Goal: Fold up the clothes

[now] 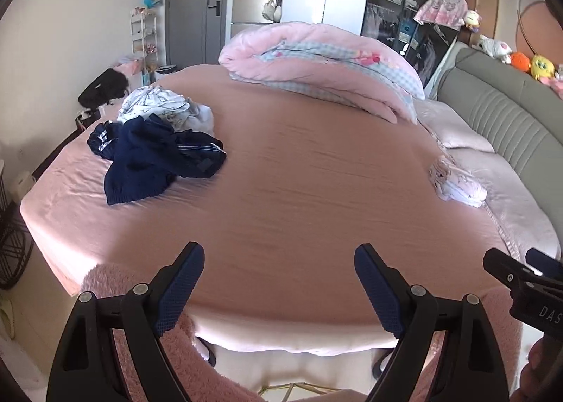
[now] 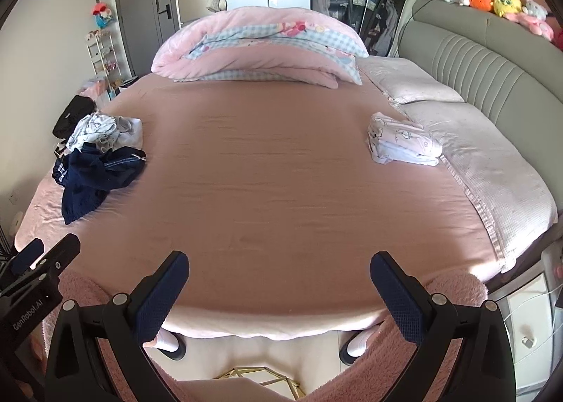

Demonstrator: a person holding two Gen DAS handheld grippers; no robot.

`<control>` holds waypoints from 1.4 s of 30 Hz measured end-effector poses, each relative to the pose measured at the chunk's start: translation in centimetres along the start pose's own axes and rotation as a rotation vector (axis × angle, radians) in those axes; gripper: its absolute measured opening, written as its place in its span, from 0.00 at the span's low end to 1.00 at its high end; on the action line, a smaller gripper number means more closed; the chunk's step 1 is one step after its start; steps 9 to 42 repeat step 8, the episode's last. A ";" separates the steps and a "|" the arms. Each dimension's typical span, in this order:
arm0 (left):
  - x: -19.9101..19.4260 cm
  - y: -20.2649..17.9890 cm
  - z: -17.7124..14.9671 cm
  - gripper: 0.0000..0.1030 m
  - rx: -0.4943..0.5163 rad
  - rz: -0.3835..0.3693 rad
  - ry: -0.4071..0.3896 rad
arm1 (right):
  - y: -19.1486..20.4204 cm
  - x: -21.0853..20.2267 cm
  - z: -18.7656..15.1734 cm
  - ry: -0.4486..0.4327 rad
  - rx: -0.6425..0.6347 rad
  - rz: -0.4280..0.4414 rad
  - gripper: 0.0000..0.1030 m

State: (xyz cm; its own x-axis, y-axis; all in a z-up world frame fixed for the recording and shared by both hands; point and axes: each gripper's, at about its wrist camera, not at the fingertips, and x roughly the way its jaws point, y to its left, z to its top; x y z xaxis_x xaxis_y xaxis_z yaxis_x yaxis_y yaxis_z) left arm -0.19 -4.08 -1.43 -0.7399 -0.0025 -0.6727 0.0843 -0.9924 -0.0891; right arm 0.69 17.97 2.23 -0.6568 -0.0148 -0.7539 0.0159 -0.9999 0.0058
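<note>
A crumpled navy garment (image 1: 155, 159) (image 2: 95, 176) lies on the left part of the pink bed (image 1: 299, 190) (image 2: 281, 173), with a rumpled white printed garment (image 1: 165, 110) (image 2: 102, 131) just behind it. A folded white and pink garment (image 1: 455, 183) (image 2: 401, 145) rests at the right, beside the pillows. My left gripper (image 1: 279, 282) is open over the bed's near edge, holding nothing. My right gripper (image 2: 279, 287) is open too, empty, at the same near edge. Each gripper shows in the other's view: the right gripper (image 1: 520, 275) and the left gripper (image 2: 38, 261) at the frame edges.
A rolled pink and blue-checked duvet (image 1: 316, 60) (image 2: 260, 46) lies at the bed's far side. Two pillows (image 2: 475, 155) line the grey padded headboard (image 1: 510, 113) (image 2: 492, 60) on the right. A person's pink fluffy clothing (image 2: 450, 293) and shoes (image 2: 169, 342) show below.
</note>
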 end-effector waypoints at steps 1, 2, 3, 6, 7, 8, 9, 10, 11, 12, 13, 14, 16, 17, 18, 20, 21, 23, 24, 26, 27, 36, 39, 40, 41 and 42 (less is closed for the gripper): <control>0.0 -0.3 0.0 0.85 0.009 -0.008 0.005 | 0.0 0.0 -0.1 0.001 -0.003 0.000 1.00; -0.2 -0.4 0.0 0.85 0.011 -0.018 0.006 | 0.0 0.0 -0.1 0.002 -0.005 0.000 1.00; -0.3 -0.5 0.1 0.85 0.011 -0.028 0.003 | 0.0 0.0 -0.1 0.002 -0.006 -0.001 1.00; -0.4 -0.8 -0.1 0.85 0.016 -0.036 -0.007 | 0.0 0.0 -0.1 0.001 -0.010 -0.001 1.00; -0.5 -1.0 -0.2 0.85 0.018 -0.032 -0.011 | -0.1 0.0 -0.1 0.000 -0.010 -0.001 1.00; -0.6 -1.1 -0.2 0.85 0.021 -0.029 -0.014 | -0.1 0.0 -0.1 0.001 -0.012 -0.001 1.00; -0.6 -1.1 -0.2 0.85 0.021 -0.029 -0.014 | -0.1 0.0 -0.1 0.001 -0.012 -0.001 1.00; -0.6 -1.1 -0.2 0.85 0.021 -0.029 -0.014 | -0.1 0.0 -0.1 0.001 -0.012 -0.001 1.00; -0.6 -1.1 -0.2 0.85 0.021 -0.029 -0.014 | -0.1 0.0 -0.1 0.001 -0.012 -0.001 1.00; -0.6 -1.1 -0.2 0.85 0.021 -0.029 -0.014 | -0.1 0.0 -0.1 0.001 -0.012 -0.001 1.00; -0.6 -1.1 -0.2 0.85 0.021 -0.029 -0.014 | -0.1 0.0 -0.1 0.001 -0.012 -0.001 1.00; -0.6 -1.1 -0.2 0.85 0.021 -0.029 -0.014 | -0.1 0.0 -0.1 0.001 -0.012 -0.001 1.00; -0.6 -1.1 -0.2 0.85 0.021 -0.029 -0.014 | -0.1 0.0 -0.1 0.001 -0.012 -0.001 1.00; -0.6 -1.1 -0.2 0.85 0.021 -0.029 -0.014 | -0.1 0.0 -0.1 0.001 -0.012 -0.001 1.00; -0.6 -1.1 -0.2 0.85 0.021 -0.029 -0.014 | -0.1 0.0 -0.1 0.001 -0.012 -0.001 1.00; -0.6 -1.1 -0.2 0.85 0.021 -0.029 -0.014 | -0.1 0.0 -0.1 0.001 -0.012 -0.001 1.00; -0.6 -1.1 -0.2 0.85 0.021 -0.029 -0.014 | -0.1 0.0 -0.1 0.001 -0.012 -0.001 1.00; -0.6 -1.1 -0.2 0.85 0.021 -0.029 -0.014 | -0.1 0.0 -0.1 0.001 -0.012 -0.001 1.00; -0.6 -1.1 -0.2 0.85 0.021 -0.029 -0.014 | -0.1 0.0 -0.1 0.001 -0.012 -0.001 1.00; -0.6 -1.1 -0.2 0.85 0.021 -0.029 -0.014 | -0.1 0.0 -0.1 0.001 -0.012 -0.001 1.00; -0.6 -1.1 -0.2 0.85 0.021 -0.029 -0.014 | -0.1 0.0 -0.1 0.001 -0.012 -0.001 1.00; -0.6 -1.1 -0.2 0.85 0.021 -0.029 -0.014 | -0.1 0.0 -0.1 0.001 -0.012 -0.001 1.00; -0.6 -1.1 -0.2 0.85 0.021 -0.029 -0.014 | -0.1 0.0 -0.1 0.001 -0.012 -0.001 1.00; -0.6 -1.1 -0.2 0.85 0.021 -0.029 -0.014 | -0.1 0.0 -0.1 0.001 -0.012 -0.001 1.00; -0.6 -1.1 -0.2 0.85 0.021 -0.029 -0.014 | -0.1 0.0 -0.1 0.001 -0.012 -0.001 1.00; -0.6 -1.1 -0.2 0.85 0.021 -0.029 -0.014 | -0.1 0.0 -0.1 0.001 -0.012 -0.001 1.00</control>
